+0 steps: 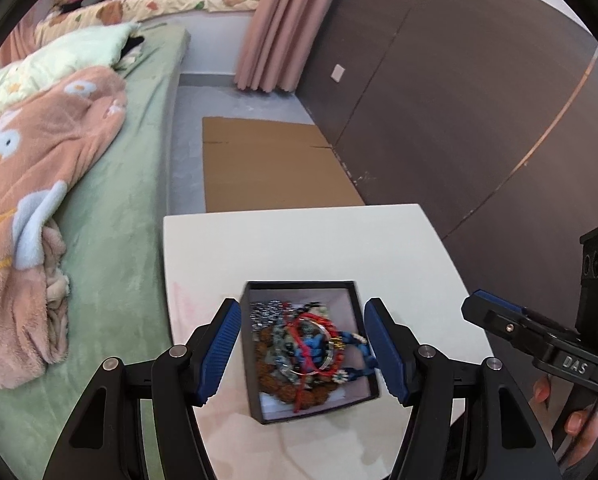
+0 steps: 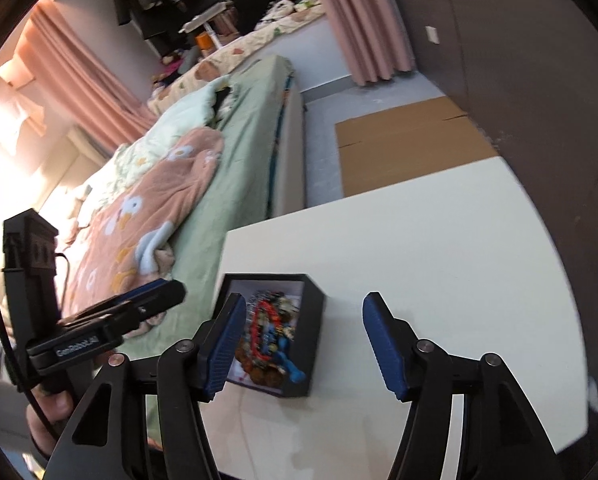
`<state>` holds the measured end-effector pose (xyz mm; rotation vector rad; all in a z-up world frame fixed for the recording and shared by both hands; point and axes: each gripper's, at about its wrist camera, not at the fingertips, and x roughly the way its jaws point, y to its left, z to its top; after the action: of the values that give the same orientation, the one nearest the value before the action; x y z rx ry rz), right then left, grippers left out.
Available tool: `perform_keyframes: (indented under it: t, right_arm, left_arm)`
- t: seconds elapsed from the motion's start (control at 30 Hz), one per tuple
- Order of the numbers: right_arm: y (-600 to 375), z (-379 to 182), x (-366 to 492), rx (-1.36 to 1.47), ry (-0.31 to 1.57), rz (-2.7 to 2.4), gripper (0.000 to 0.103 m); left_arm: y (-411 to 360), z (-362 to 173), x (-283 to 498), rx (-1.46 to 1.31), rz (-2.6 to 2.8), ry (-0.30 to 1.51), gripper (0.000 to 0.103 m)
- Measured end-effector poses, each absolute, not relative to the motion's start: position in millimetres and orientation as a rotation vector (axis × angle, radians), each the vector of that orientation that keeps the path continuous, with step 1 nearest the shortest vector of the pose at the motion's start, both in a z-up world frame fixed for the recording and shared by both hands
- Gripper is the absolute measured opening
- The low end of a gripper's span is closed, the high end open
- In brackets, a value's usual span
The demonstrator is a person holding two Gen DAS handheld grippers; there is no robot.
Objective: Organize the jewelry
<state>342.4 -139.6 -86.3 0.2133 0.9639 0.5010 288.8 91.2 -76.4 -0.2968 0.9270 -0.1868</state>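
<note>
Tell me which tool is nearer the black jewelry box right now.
Left. The left tool hangs open directly over the black jewelry box, fingers either side. The right tool is open too, offset over bare table beside the box.

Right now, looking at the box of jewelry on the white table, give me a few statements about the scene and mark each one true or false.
1. The black box holds a tangle of beaded jewelry. True.
2. The box has its lid on. False: it is open-topped and the contents show.
3. The left gripper is clamped on a bracelet. False: its fingers stand apart on either side of the box and hold nothing.
4. The right gripper is open and empty. True.
5. The box sits on the green bed. False: it sits on the white table, beside the bed.
</note>
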Motion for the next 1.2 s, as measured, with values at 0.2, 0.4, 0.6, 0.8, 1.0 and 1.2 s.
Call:
perform_keyframes:
  t: [0.2, 0.4, 0.6, 0.8, 1.0, 1.2]
  right_arm:
    - [-168.6, -67.4, 324.6, 0.204, 0.955, 0.455, 0.061]
    - [-193.9, -55.4, 305.3, 0.183, 0.948, 0.364, 0.080]
    - [-217.7, -63.5, 283.9, 0.191, 0.968, 0.306, 0.098]
    - [-224.2, -60.8, 259.3, 0.166, 0.928, 0.315, 0.103]
    - [-231.3, -51.8, 233.1, 0.175, 0.886, 0.319, 0.103]
    - [-218.7, -51.3, 202.6, 0.094, 0.860, 0.375, 0.103]
  left_arm:
    - [65.8, -59.6, 263.3, -0.240, -0.182, 0.888, 0.077]
    - [39.8, -35.4, 227.3, -0.233, -0.228, 0.819, 0.103]
    - [28.3, -27.2, 199.4, -0.215, -0.228, 0.785, 0.103]
    - [26.5, -36.7, 179.6, -0.177, -0.196, 0.787, 0.103]
    - [32.1, -48.4, 161.0, -0.161, -0.176, 0.786, 0.103]
    - [27.8, -56.8, 145.9, -0.118, -0.179, 0.763, 0.103]
